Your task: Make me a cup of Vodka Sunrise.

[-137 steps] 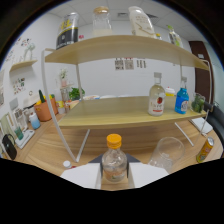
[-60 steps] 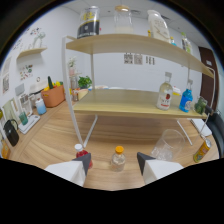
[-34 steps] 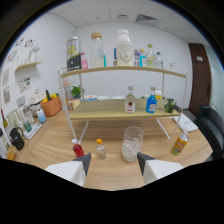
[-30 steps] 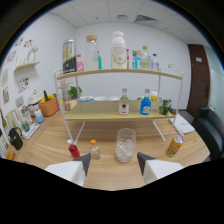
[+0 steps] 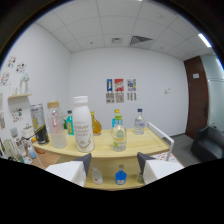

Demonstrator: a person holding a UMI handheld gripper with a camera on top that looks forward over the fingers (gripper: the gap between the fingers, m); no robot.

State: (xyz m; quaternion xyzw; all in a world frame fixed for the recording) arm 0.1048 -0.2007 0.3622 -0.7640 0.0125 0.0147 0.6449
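The gripper [image 5: 113, 167] is raised level with the top shelf [image 5: 107, 148] of a wooden rack, its two white fingers [image 5: 75, 170] spread apart with nothing between them. Just beyond the fingers, a row of bottles stands on that shelf. A tall white bottle [image 5: 83, 125] with a white cap is nearest, a little ahead of the left finger. To its left stand a clear bottle with a pale cap [image 5: 56, 126] and a dark can [image 5: 39, 131]. Behind the white bottle are a teal bottle [image 5: 70, 123] and an amber bottle [image 5: 95, 124]. Ahead of the gap between the fingers stands a clear bottle with a yellow cap [image 5: 118, 134], and further right a clear bottle with a blue cap [image 5: 139, 123]. On the lower shelf, seen through the gap, are a blue bottle [image 5: 120, 176] and a small clear bottle [image 5: 96, 175]. Three posters [image 5: 120, 90] hang on the white wall behind, and a dark door [image 5: 196, 102] stands at the right. No cup or glass shows in this view.
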